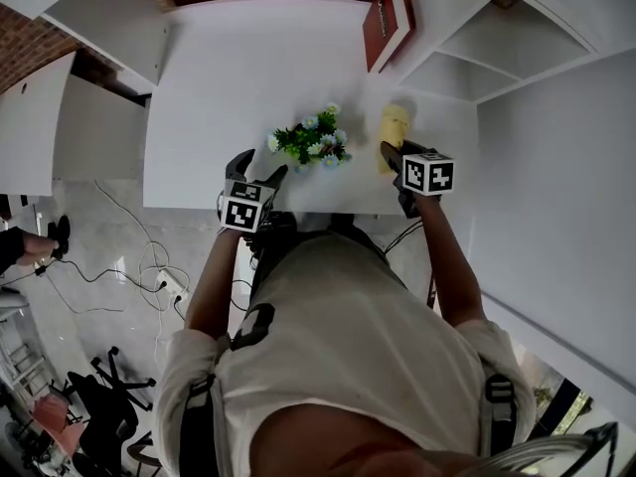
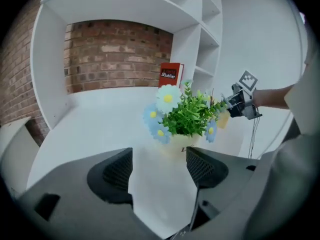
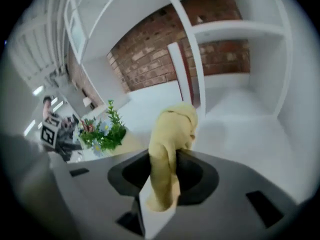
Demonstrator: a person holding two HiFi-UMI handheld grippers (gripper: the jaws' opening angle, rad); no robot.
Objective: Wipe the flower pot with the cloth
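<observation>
Status: wipe not started yet, as far as I can judge.

- Right gripper (image 3: 165, 170): fingers clamped on the yellow cloth (image 3: 172, 134), bunched and sticking out past the fingertips. So the cloth pickup looks done.
- Left gripper (image 2: 159, 166): fingers apart with nothing between them, only bare tabletop (image 2: 90, 124).
- Flower pot (image 2: 180, 145): upright just ahead of the left fingers, not touched. In the head view the pot (image 1: 313, 145) sits between the two sets of fingers, with the cloth (image 1: 395, 127) just off its side and a visible gap between them.
- No cloth-to-pot contact in any view.

Left to do: probably steady the pot with the left fingers, bring the cloth onto it, then wipe.
</observation>
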